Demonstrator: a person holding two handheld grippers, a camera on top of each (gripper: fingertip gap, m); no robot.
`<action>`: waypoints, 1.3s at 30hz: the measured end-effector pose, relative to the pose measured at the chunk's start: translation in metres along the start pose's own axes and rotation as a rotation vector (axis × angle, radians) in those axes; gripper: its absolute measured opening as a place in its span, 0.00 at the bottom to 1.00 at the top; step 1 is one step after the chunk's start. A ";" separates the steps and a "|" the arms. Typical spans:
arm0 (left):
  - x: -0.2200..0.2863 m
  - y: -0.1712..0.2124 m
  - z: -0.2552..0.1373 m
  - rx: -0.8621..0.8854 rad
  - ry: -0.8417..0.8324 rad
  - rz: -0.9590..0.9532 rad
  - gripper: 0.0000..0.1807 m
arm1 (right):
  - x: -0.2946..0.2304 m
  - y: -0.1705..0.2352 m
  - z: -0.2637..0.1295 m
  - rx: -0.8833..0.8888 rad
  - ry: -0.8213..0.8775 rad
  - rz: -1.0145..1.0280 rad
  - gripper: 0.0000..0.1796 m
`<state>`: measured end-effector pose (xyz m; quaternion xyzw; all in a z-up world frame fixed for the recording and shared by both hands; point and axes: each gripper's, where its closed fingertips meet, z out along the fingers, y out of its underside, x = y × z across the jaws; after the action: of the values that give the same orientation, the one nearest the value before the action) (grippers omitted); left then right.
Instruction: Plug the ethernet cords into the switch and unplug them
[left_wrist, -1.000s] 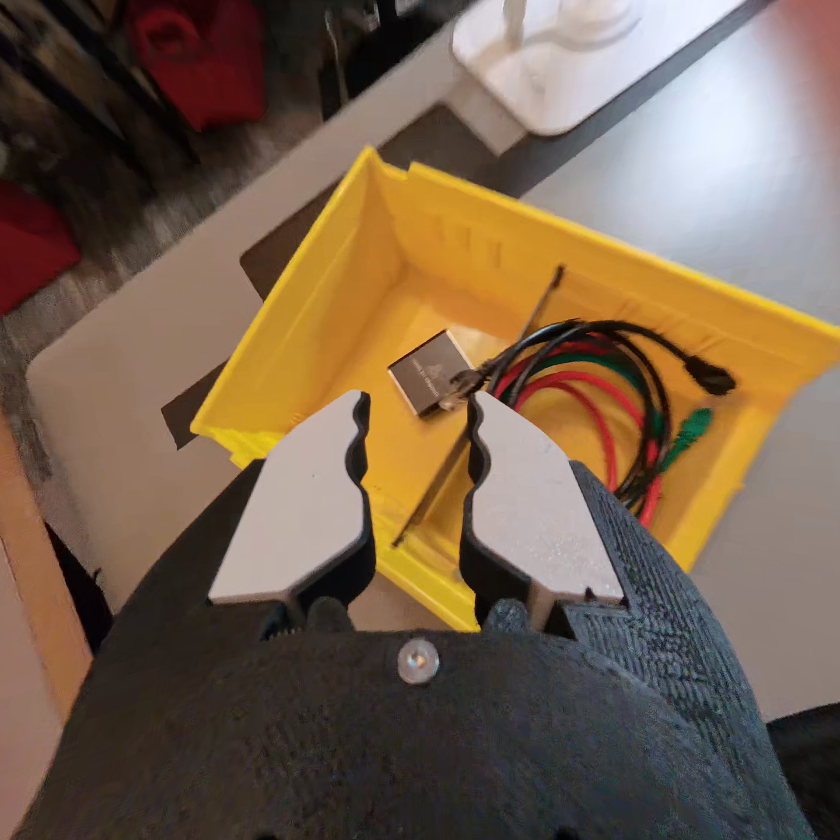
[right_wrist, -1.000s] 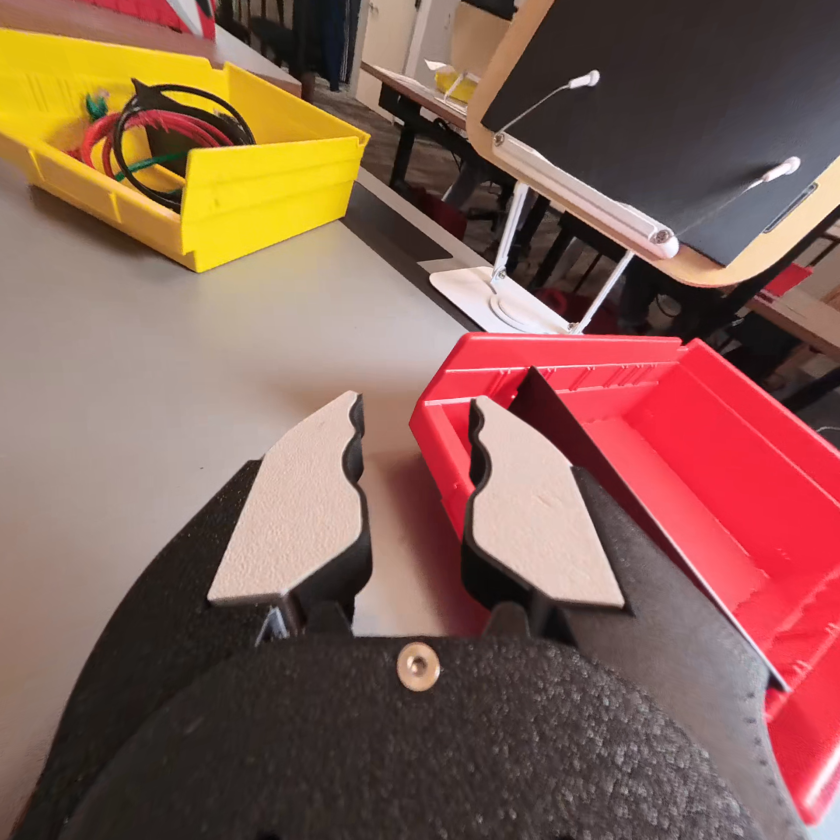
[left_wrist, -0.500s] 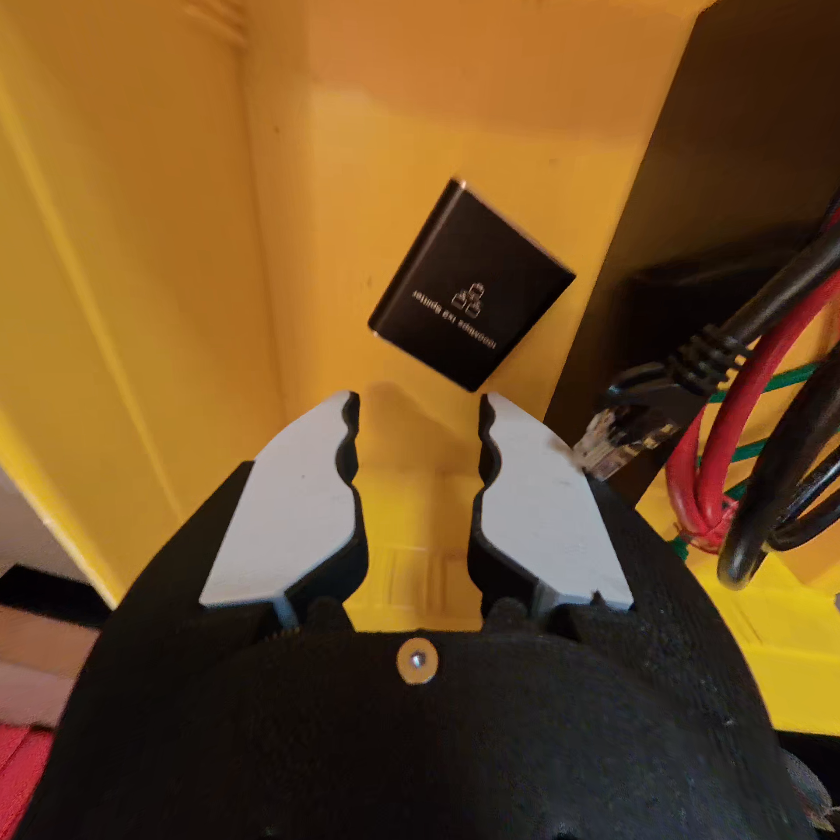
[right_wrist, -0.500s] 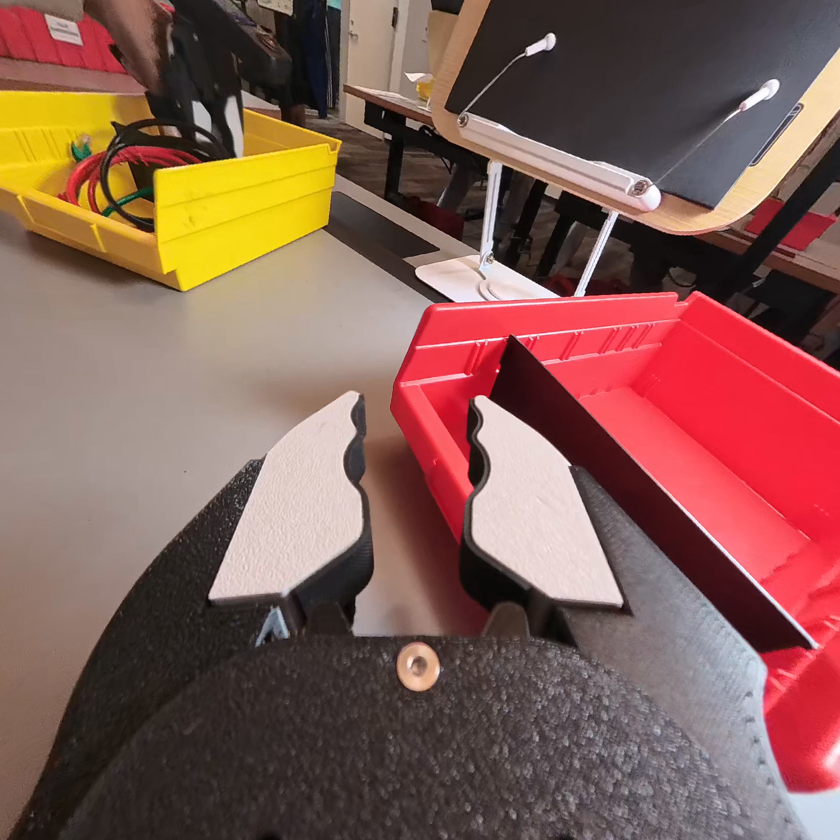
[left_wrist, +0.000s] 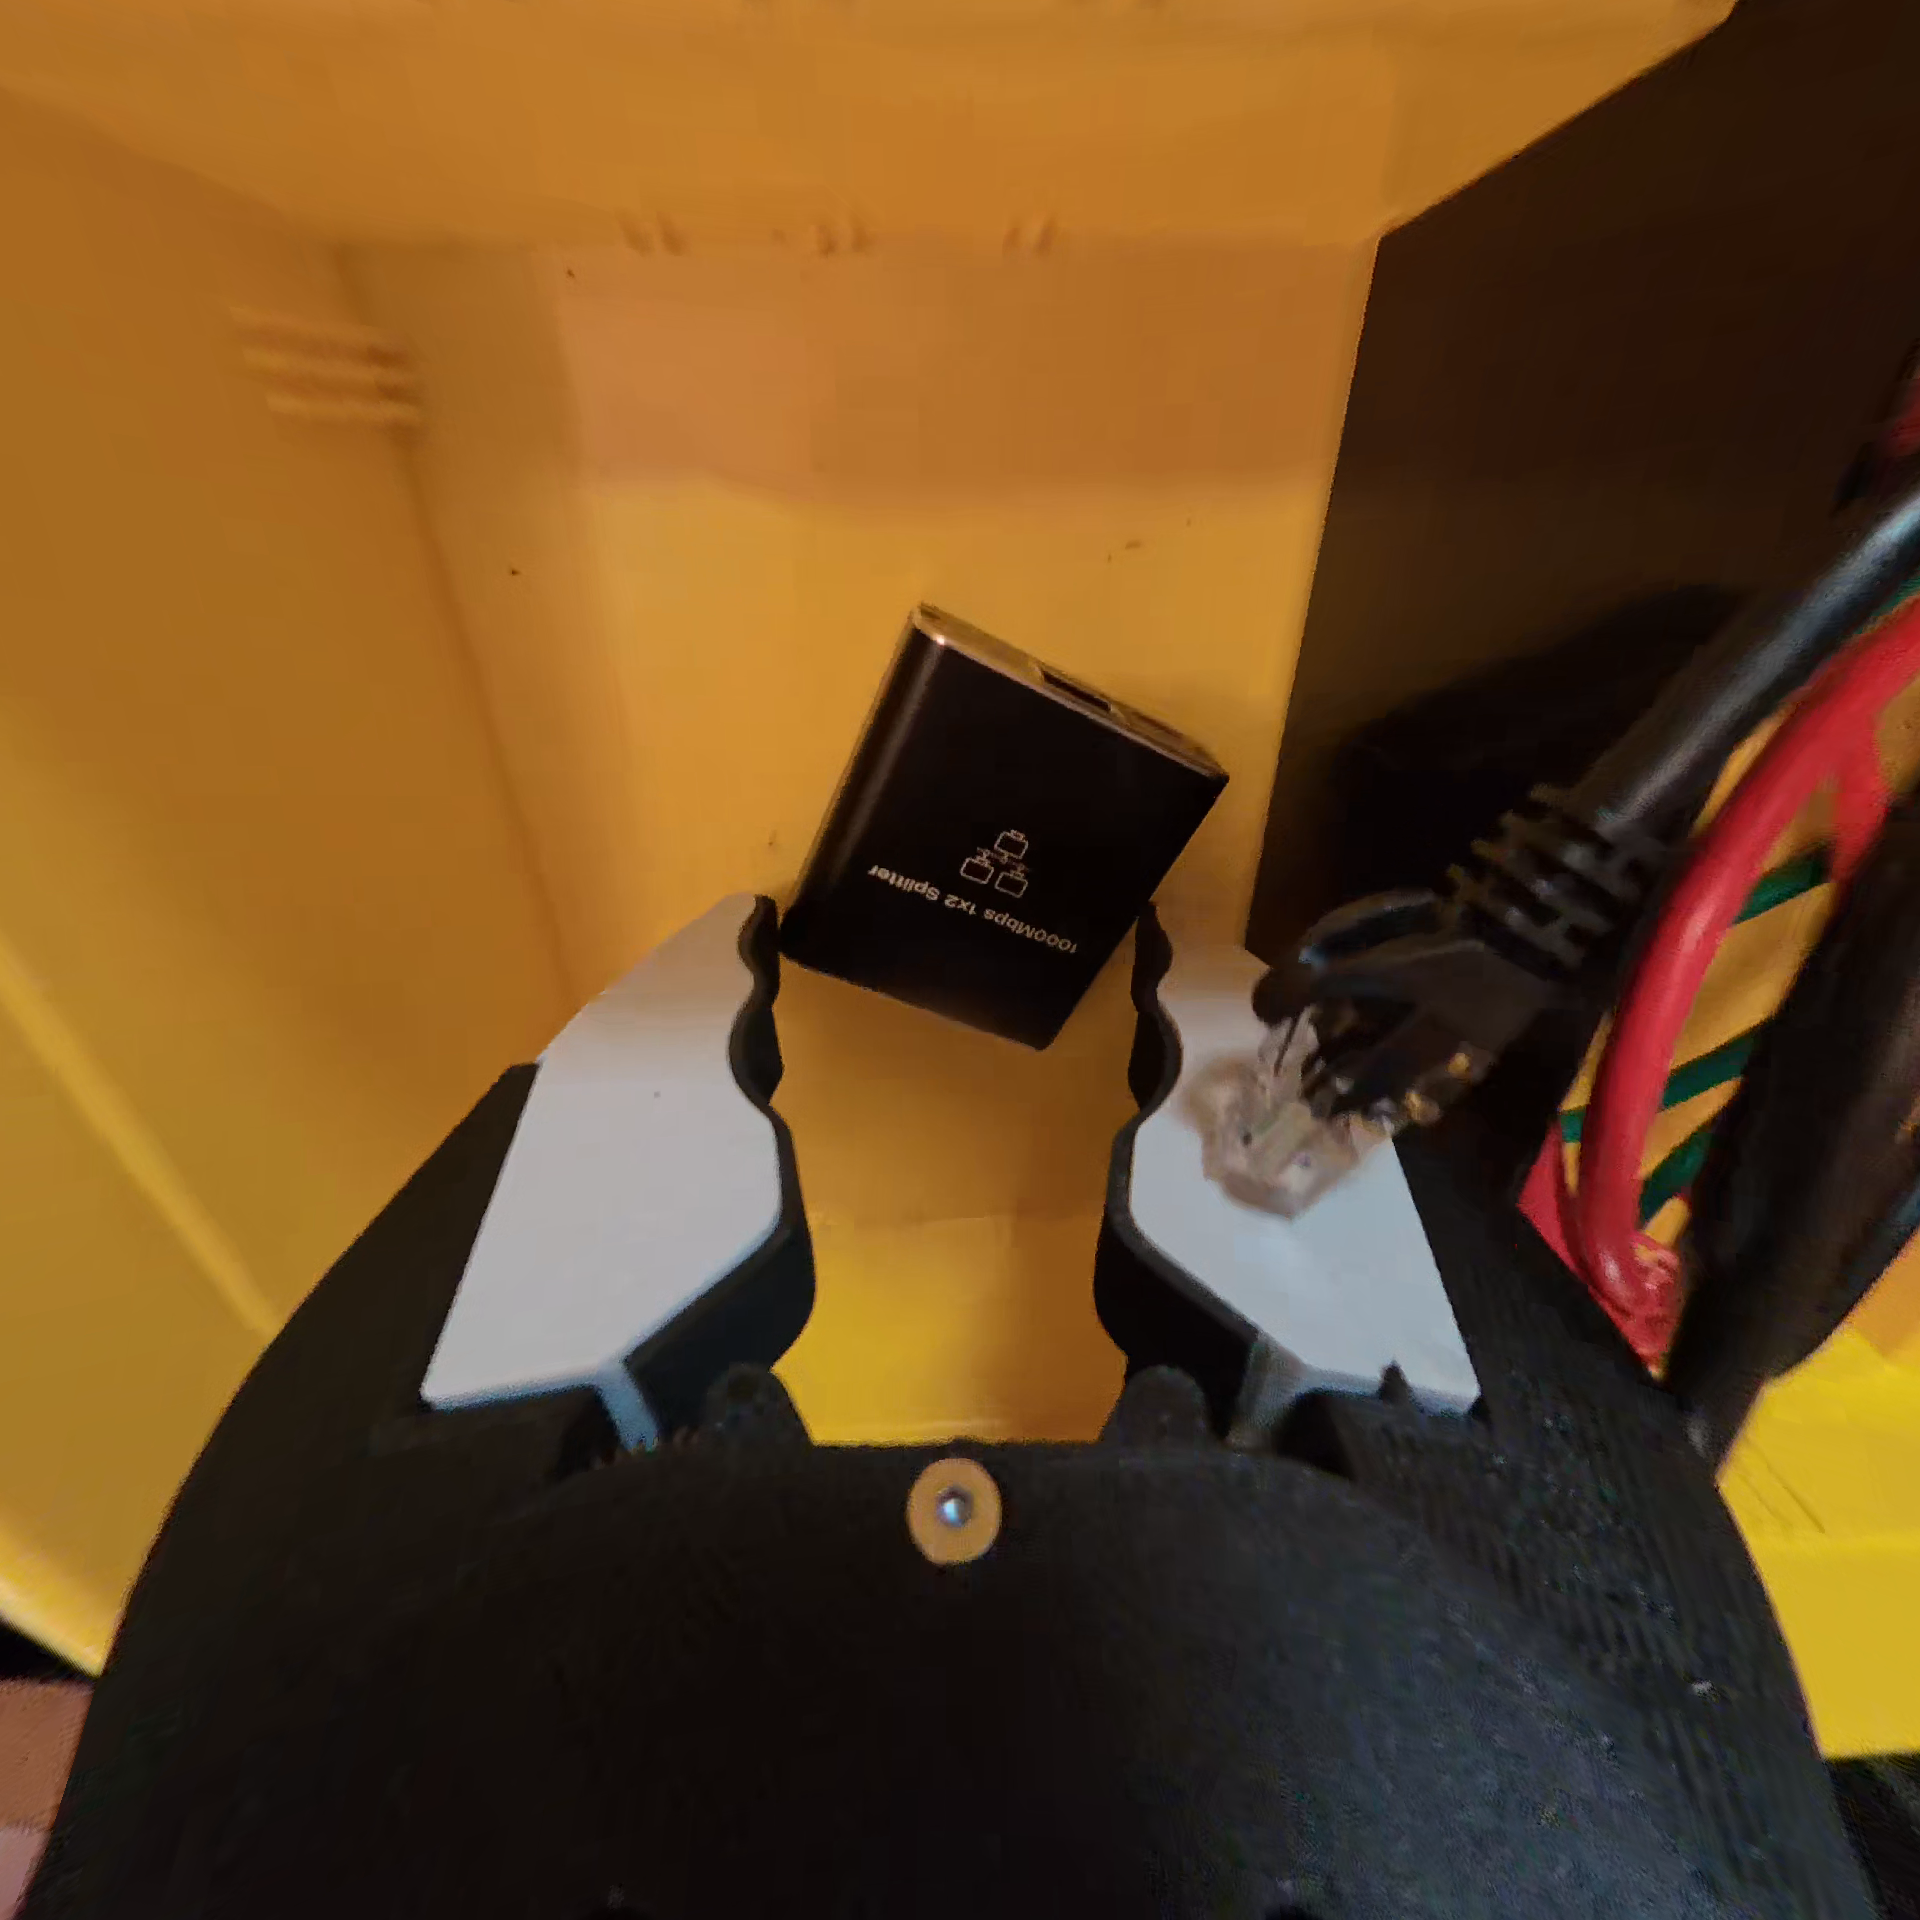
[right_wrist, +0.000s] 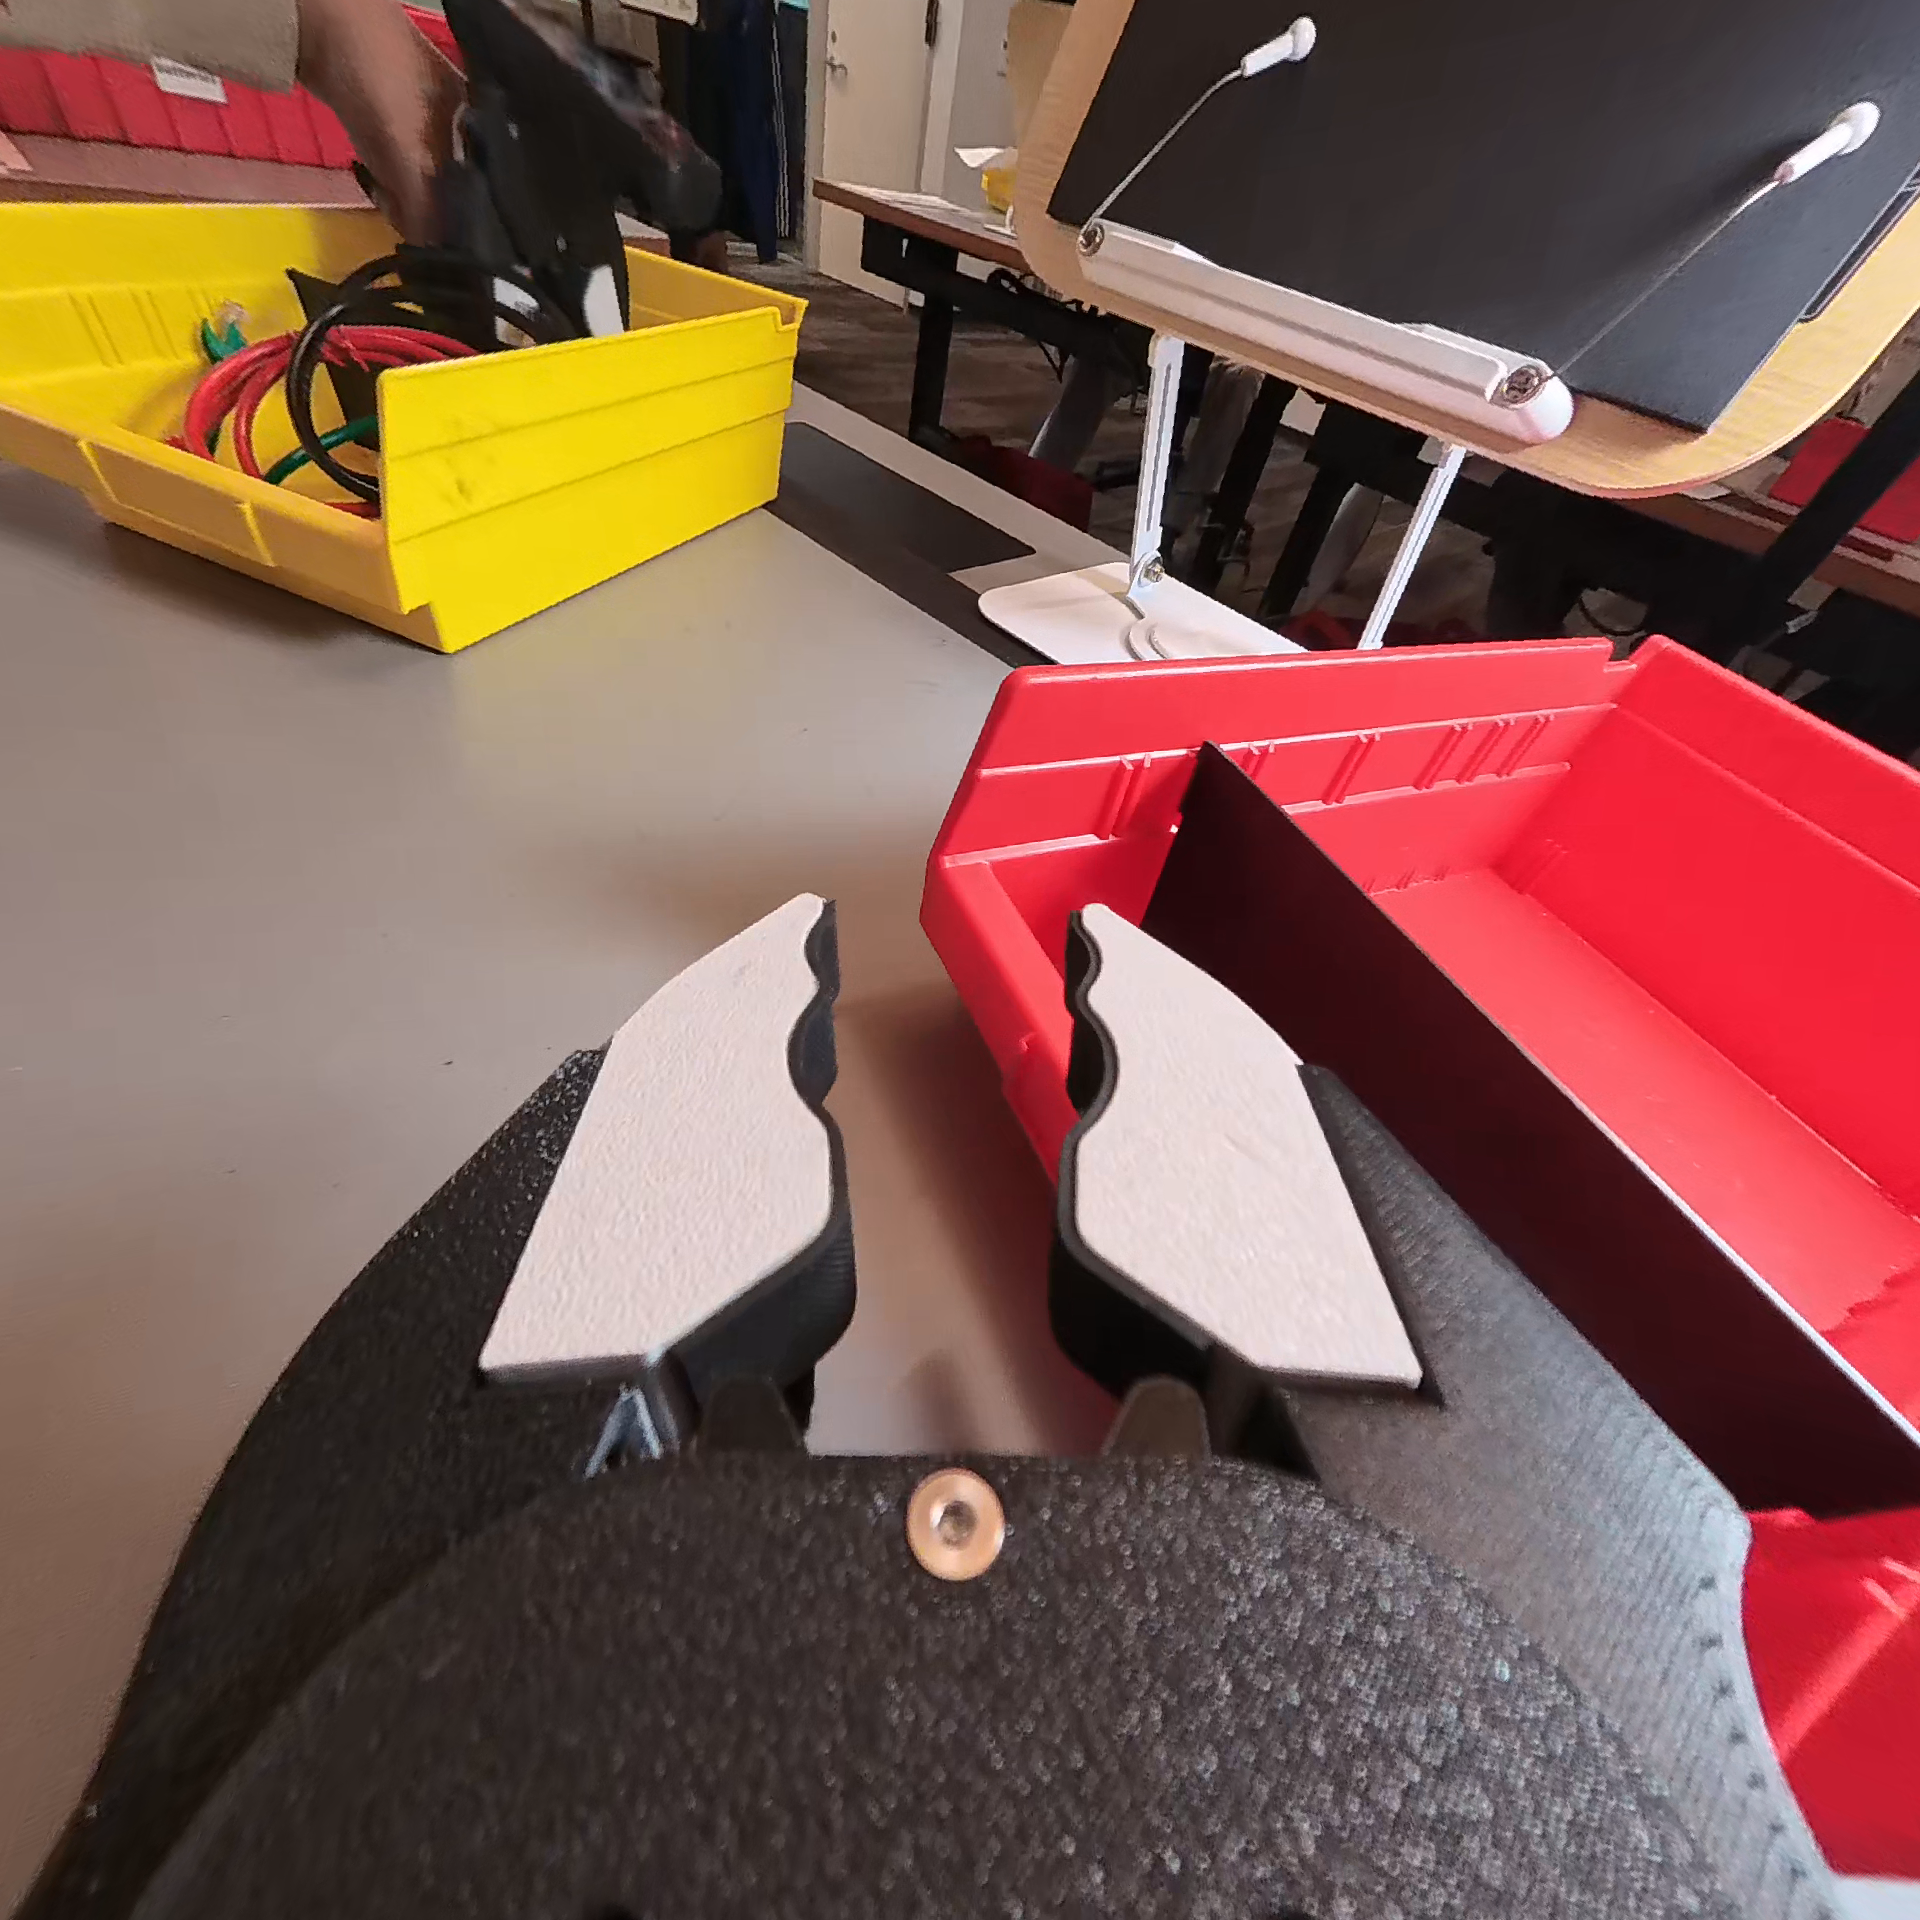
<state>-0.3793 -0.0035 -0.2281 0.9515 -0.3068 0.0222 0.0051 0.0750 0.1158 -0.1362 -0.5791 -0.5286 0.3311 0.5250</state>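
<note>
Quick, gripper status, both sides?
Left gripper: open, straddling the near end of the black switch, not clamped.
Right gripper: open, empty, beside the red bin.

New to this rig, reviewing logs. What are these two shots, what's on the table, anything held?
No robot arm: a person holds a two-finger gripper in each hand, with a camera on each looking along its fingers.

Left wrist view: the left gripper is inside the yellow bin, jaws open around the small black switch, not yet clamped. A black ethernet plug lies against its right finger.

Right wrist view: the right gripper, open and empty, hovers over the grey table beside an empty red bin.
</note>
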 end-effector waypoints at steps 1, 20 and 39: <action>-0.001 0.003 0.003 -0.034 -0.018 0.022 0.37 | 0.000 0.000 0.000 -0.001 0.000 0.000 0.23; 0.117 -0.087 -0.223 1.048 -0.219 0.043 0.36 | -0.053 -0.057 0.005 0.141 -0.180 0.052 0.23; 0.324 -0.211 -0.165 1.142 0.474 0.238 0.36 | -0.130 -0.132 0.032 0.090 -0.128 -1.064 0.19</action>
<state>0.0000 -0.0176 -0.0481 0.7328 -0.3409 0.3932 -0.4383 -0.0192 -0.0151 -0.0390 -0.1868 -0.7654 0.0760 0.6112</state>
